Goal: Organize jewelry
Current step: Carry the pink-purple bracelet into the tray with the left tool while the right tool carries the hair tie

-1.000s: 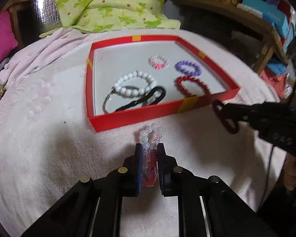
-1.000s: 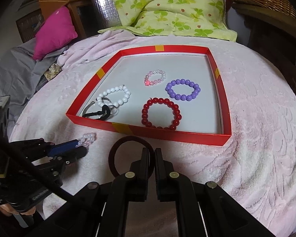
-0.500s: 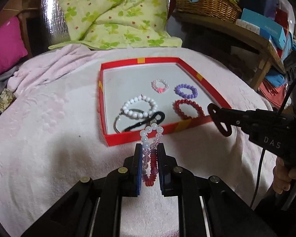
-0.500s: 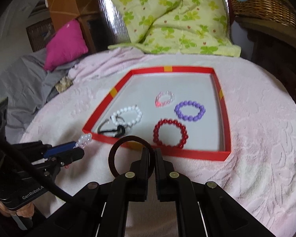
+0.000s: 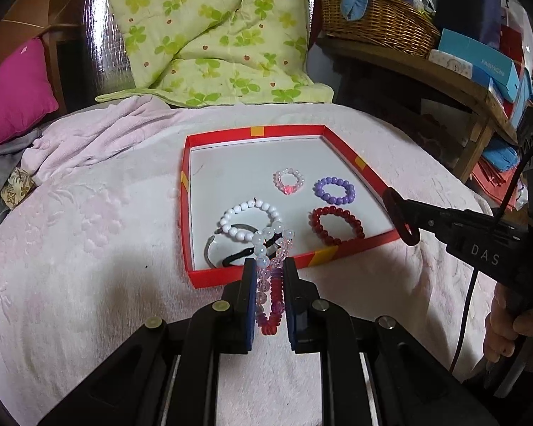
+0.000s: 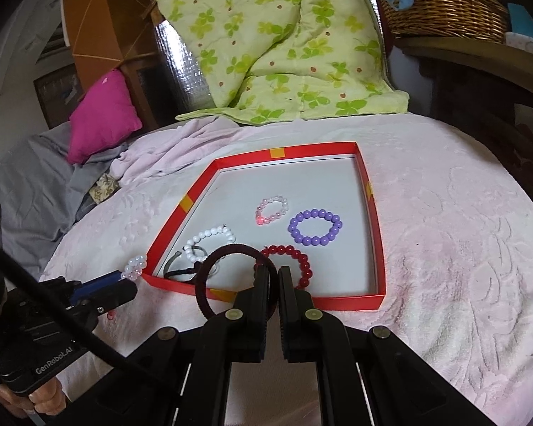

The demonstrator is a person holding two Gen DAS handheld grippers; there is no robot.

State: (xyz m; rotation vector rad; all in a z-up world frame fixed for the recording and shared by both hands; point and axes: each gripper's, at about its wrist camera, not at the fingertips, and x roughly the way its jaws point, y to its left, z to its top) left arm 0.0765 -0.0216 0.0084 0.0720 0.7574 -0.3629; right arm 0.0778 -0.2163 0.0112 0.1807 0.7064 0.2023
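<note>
A shallow red tray (image 5: 367,174) (image 6: 375,213) lies on the pink blanket and holds a white bead bracelet (image 5: 247,222) (image 6: 209,238), a small pink one (image 5: 288,181) (image 6: 272,209), a purple one (image 5: 334,190) (image 6: 314,227), a dark red one (image 5: 335,225) (image 6: 302,261) and a black band (image 5: 236,257). My left gripper (image 5: 269,277) (image 6: 124,282) is shut on a bracelet of clear, pink and red beads (image 5: 270,273), held above the blanket before the tray's near wall. My right gripper (image 6: 273,277) (image 5: 405,220) is shut on a dark maroon hair tie (image 6: 227,277) (image 5: 399,216), lifted near the tray's front edge.
A green leaf-print quilt (image 5: 213,32) and a magenta cushion (image 5: 14,88) lie behind the tray. A wicker basket (image 5: 376,17) and boxes sit on a wooden shelf at the right. A hand (image 5: 511,326) grips the right tool's handle.
Both grippers have risen off the blanket with their pieces still held, so the tray now looks smaller and farther. The beaded bracelet and the hair tie now hang over the tray's near edge.
</note>
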